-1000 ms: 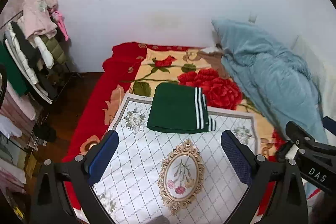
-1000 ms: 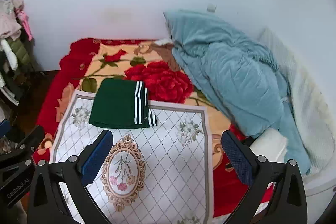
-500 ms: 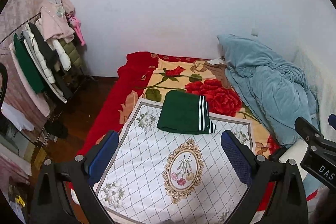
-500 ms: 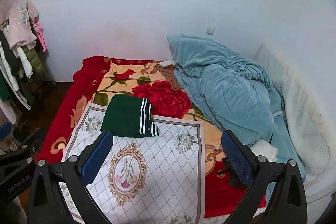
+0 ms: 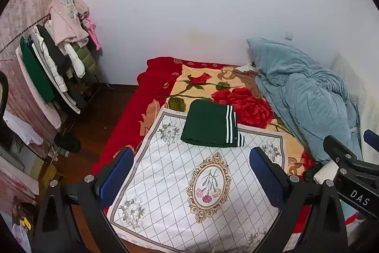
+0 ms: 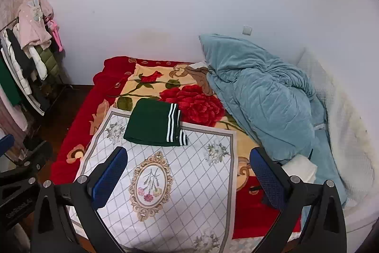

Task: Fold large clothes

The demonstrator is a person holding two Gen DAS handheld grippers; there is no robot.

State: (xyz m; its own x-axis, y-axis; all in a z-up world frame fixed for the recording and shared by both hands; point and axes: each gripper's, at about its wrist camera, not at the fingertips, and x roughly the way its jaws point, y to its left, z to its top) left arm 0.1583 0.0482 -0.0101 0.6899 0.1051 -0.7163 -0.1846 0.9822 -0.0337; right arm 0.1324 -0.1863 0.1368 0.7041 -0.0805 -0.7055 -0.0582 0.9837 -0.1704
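While both tongs are hanging spread wide with nothing between their pads, the green garment (image 5: 209,126) is lying folded into a compact rectangle at the far edge of the white floral cloth (image 5: 189,193), partly overlapping the red rose blanket (image 5: 241,106). From the left gripper (image 5: 189,172) it is sitting at about twelve o'clock; from the right gripper (image 6: 189,172) at about eleven o'clock, well apart from both. Its long axis is running roughly nine to three, striped edge toward three. Neither hand is looking clearly nearer; folding is appearing finished.
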